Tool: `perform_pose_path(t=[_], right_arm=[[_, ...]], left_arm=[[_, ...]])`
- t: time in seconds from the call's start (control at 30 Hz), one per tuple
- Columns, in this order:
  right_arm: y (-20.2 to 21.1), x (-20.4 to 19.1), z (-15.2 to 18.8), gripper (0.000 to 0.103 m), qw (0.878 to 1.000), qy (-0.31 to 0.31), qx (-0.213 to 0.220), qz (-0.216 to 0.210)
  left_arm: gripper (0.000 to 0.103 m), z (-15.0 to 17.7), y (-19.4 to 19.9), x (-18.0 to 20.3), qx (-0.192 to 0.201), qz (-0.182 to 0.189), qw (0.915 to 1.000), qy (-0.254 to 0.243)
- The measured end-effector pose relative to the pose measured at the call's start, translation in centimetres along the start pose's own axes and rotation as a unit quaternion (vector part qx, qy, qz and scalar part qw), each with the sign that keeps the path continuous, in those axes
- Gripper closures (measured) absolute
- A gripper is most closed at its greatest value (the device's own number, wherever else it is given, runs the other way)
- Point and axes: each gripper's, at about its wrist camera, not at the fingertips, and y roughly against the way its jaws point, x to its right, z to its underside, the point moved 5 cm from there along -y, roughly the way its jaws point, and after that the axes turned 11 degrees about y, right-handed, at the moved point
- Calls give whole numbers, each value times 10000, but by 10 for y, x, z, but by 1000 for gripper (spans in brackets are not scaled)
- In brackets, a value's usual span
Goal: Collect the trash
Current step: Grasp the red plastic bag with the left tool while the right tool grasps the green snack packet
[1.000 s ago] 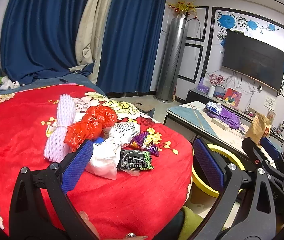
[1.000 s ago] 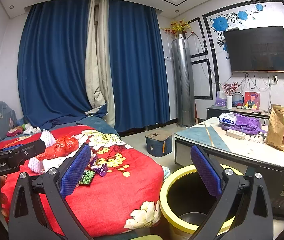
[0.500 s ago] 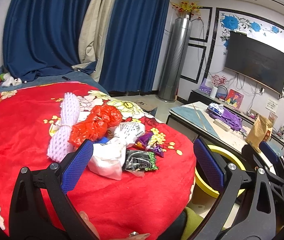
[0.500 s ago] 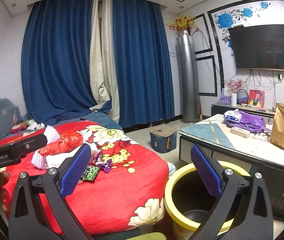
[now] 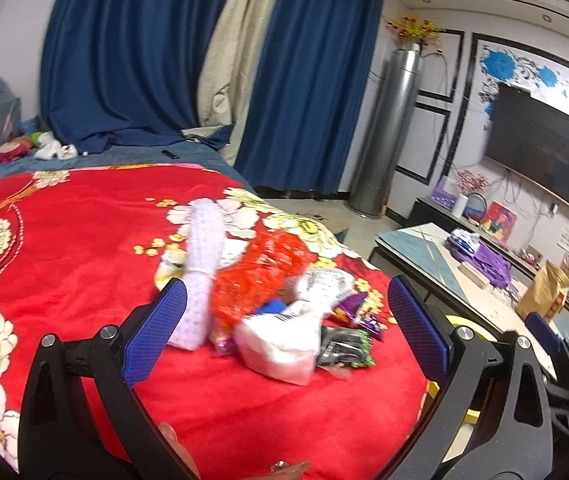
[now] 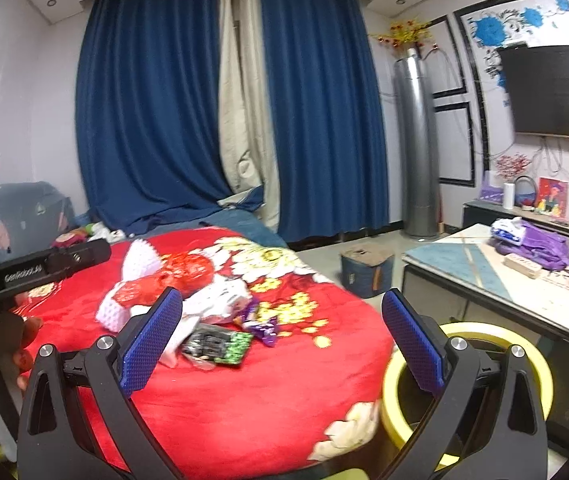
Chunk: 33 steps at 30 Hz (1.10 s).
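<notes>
A heap of trash lies on the red flowered blanket [image 5: 64, 248]: a pink foam net [image 5: 200, 280], a red plastic bag [image 5: 260, 276], white bags [image 5: 284, 340], a dark green wrapper [image 5: 344, 348] and a purple wrapper [image 5: 358, 312]. My left gripper [image 5: 288, 328] is open and empty, just short of the heap. My right gripper [image 6: 280, 340] is open and empty, farther back; the heap shows there too, with the red bag [image 6: 176, 276] and green wrapper [image 6: 220, 346]. A yellow-rimmed bin [image 6: 484, 344] stands on the floor right of the bed.
A low table [image 6: 484, 276] with a purple bag [image 6: 540, 244] and a brown paper bag [image 5: 544, 292] stands to the right. A small blue stool [image 6: 366, 272] sits on the floor. Blue curtains [image 6: 156, 120] and a silver column [image 6: 416, 144] are behind.
Both grippers have moved left and nearer the bed. The trash heap now sits between the left fingers in view. Both stay open.
</notes>
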Motion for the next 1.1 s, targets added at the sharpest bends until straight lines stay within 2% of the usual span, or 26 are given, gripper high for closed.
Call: perform_pose_path(t=[0.13,0.27,0.5,0.67,0.7,0.77,0.87,0.93,1.1], right_arm=[[-11,-15,-2,6,9996,112,-99,-253],[-27,-28,0,6,9979,232,-305,-522],[-66,-48,16,6,9881,262,-1005,-1135],[-90,-46,27,6,9831,77,-1442,-1128],[-96,-45,30,6,9815,-18,-1555,-1116],[-101,-42,35,7,9792,-160,-1687,-1111],[-113,-42,42,16,9757,-193,-1834,-1180],[-119,-46,44,17,9744,-94,-1898,-1200],[-133,-48,53,28,9673,-279,-2136,-1341]], left_arm=[[11,-8,-4,-15,-29,-168,9998,81],[11,-11,-10,-24,-189,-177,9996,100],[11,-14,-18,-37,-554,348,9976,245],[11,-16,-33,-38,-846,275,9960,38],[13,-16,-37,-37,-913,261,9955,-27],[23,-14,-44,-36,-1021,293,9942,-144],[34,-10,-56,-34,-1218,238,9918,-317],[40,-7,-63,-34,-1363,261,9897,-343],[45,-3,-79,-31,-1638,218,9851,-479]])
